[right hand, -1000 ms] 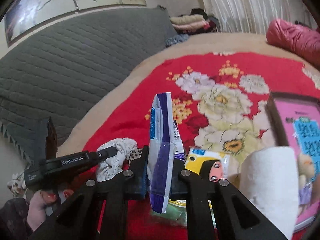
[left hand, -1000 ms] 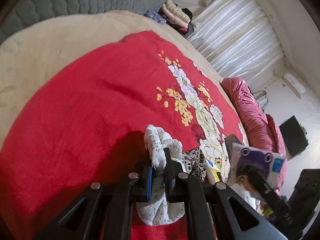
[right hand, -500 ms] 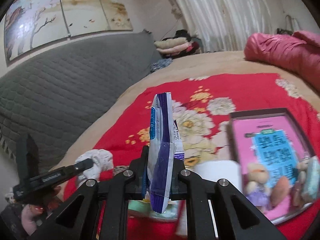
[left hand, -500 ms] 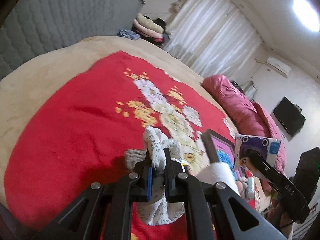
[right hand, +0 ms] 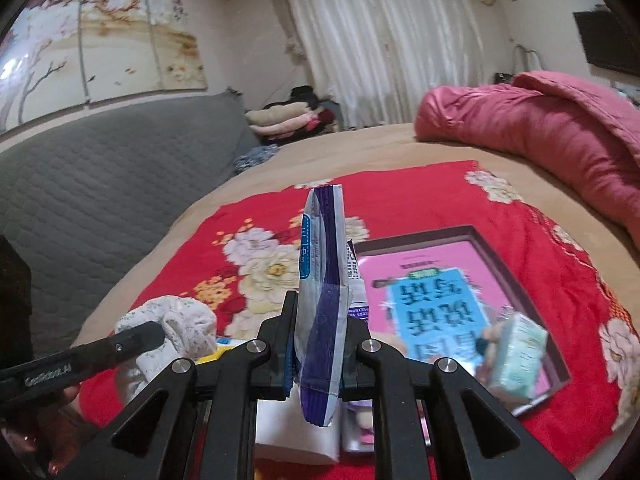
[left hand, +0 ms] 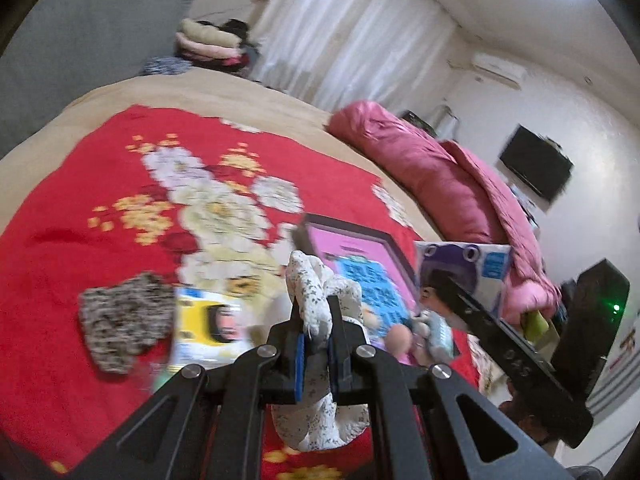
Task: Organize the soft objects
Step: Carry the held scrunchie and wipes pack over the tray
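Left gripper (left hand: 316, 354) clamped on the floral cloth (left hand: 316, 300), right gripper (right hand: 320, 356) clamped on the purple pouch (right hand: 322, 280) — both have swung from bare red blanket (left hand: 52, 272) toward the pink box (right hand: 460, 276) ahead — likely the drop-off.

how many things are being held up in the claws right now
2. A white floral cloth is pinched in the left claw, and a purple and white packet stands upright in the right claw. Both hang above the red blanket.
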The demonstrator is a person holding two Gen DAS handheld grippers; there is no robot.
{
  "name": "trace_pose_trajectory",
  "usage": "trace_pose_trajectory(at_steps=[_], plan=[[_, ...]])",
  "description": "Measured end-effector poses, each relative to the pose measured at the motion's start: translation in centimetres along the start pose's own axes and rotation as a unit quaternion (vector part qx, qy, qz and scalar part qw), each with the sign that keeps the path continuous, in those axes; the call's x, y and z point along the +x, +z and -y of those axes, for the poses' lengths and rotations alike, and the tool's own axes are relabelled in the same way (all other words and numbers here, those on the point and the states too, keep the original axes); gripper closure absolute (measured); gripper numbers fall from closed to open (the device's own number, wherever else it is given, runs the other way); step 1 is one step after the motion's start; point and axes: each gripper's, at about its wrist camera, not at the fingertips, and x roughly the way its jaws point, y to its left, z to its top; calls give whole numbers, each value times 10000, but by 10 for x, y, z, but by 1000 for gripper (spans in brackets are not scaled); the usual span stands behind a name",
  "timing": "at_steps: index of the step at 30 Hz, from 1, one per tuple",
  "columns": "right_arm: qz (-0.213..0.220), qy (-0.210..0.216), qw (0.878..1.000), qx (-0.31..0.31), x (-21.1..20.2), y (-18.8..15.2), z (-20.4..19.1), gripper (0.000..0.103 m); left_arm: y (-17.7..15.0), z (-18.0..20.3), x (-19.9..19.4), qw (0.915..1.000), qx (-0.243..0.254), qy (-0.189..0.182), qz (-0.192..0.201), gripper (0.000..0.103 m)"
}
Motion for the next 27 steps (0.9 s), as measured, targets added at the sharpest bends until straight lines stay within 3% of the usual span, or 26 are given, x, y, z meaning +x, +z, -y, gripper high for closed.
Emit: trace_pose_trajectory(at_steps=[14,27], plan=[[118,-314,9981,518,-8,-7,57,89,-11,79,63,9951,708,-262,-632,94],[118,-370,9954,875,-2,-14,89,88,-24,104,113,9902,886,-271,-1048,94]])
